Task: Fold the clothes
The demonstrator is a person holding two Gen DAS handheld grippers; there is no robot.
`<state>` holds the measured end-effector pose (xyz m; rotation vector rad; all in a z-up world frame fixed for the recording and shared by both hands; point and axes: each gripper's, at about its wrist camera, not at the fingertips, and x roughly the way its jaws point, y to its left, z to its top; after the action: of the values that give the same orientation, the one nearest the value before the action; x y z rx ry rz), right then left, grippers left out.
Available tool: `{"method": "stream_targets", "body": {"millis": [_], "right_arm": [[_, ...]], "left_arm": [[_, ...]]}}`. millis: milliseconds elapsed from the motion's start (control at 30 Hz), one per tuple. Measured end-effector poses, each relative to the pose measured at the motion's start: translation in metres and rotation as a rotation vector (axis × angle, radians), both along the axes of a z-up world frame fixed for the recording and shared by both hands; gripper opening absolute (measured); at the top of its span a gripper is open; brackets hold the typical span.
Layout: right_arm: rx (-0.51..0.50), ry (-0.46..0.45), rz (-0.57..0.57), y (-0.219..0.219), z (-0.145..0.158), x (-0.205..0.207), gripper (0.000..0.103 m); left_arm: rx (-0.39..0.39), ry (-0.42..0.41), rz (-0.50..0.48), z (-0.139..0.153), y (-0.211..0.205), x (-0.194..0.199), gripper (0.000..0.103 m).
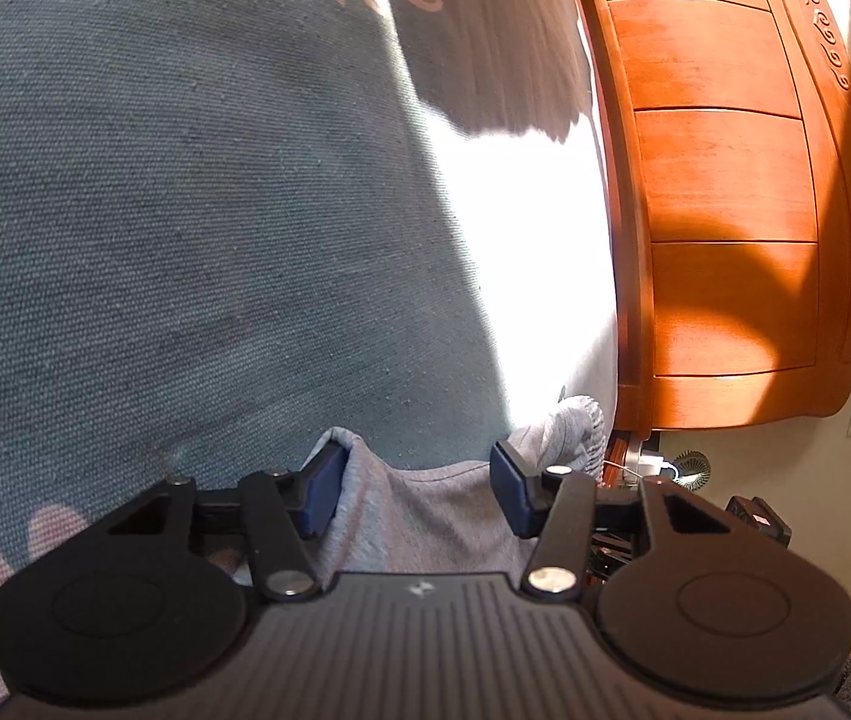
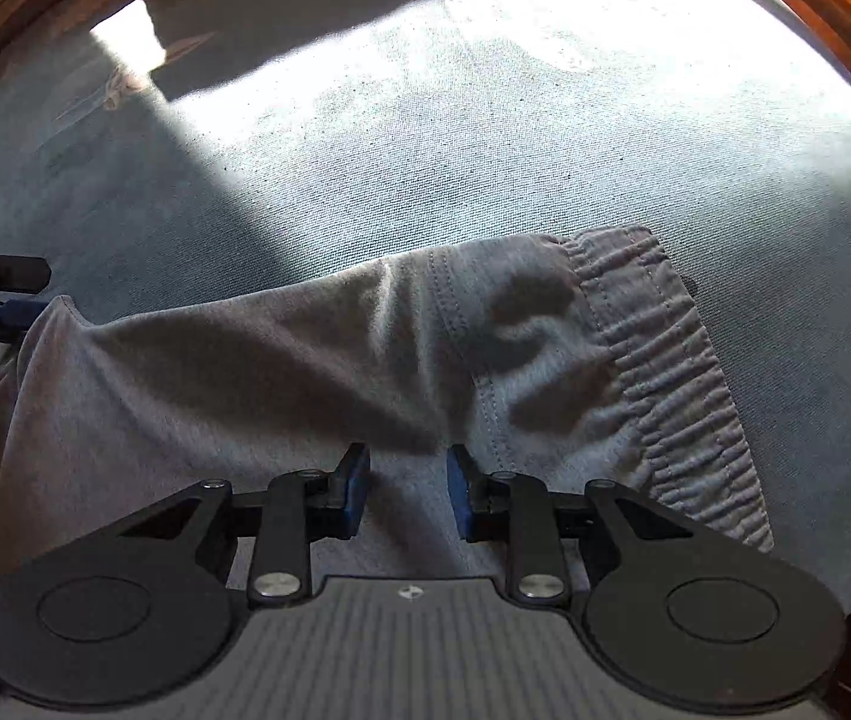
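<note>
Lying under both parted grippers, left (image 1: 416, 489) and right (image 2: 407, 495), grey shorts (image 2: 305, 360) cover the bedspread (image 2: 425, 150).

The shorts (image 2: 365, 372) lie on the bedspread (image 2: 425, 150), the headboard (image 1: 725, 180) at its right.

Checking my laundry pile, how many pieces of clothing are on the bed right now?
1: grey shorts, lying on the blue bedspread under both tools. More may lie outside the views.

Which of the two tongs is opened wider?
The left tongs: their blue pads stand far apart over the grey shorts. The right tongs show a narrower gap.
</note>
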<state>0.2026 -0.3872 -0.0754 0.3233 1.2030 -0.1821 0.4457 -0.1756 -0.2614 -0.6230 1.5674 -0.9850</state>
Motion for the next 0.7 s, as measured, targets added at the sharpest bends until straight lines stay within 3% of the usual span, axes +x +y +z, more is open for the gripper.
{"method": "stream_targets", "body": {"millis": [133, 233, 300, 433, 533, 633, 700], "right_arm": [[0.078, -0.111, 0.165, 0.025, 0.011, 0.028, 0.032], [0.099, -0.097, 0.262, 0.045, -0.005, 0.05, 0.031], [0.056, -0.084, 0.231, 0.044, -0.017, 0.057, 0.025], [0.045, -0.108, 0.111, 0.027, -0.01, 0.056, 0.025], [0.034, -0.144, 0.151, 0.035, 0.007, 0.051, 0.027], [0.127, -0.177, 0.273, 0.058, 0.017, 0.052, 0.028], [0.196, -0.151, 0.341, 0.078, 0.007, 0.059, 0.028]], "left_arm": [[0.011, 0.027, 0.033, -0.001, 0.003, 0.0, 0.051], [0.025, 0.023, 0.056, 0.002, 0.004, -0.001, 0.051], [0.032, 0.023, 0.08, 0.004, 0.006, -0.002, 0.051], [0.035, -0.005, 0.172, 0.011, 0.021, 0.005, 0.051], [0.021, -0.024, 0.216, 0.022, 0.032, 0.012, 0.052], [0.017, -0.076, 0.21, 0.038, 0.038, 0.015, 0.053], [0.035, -0.109, 0.174, 0.044, 0.037, 0.007, 0.054]]}}
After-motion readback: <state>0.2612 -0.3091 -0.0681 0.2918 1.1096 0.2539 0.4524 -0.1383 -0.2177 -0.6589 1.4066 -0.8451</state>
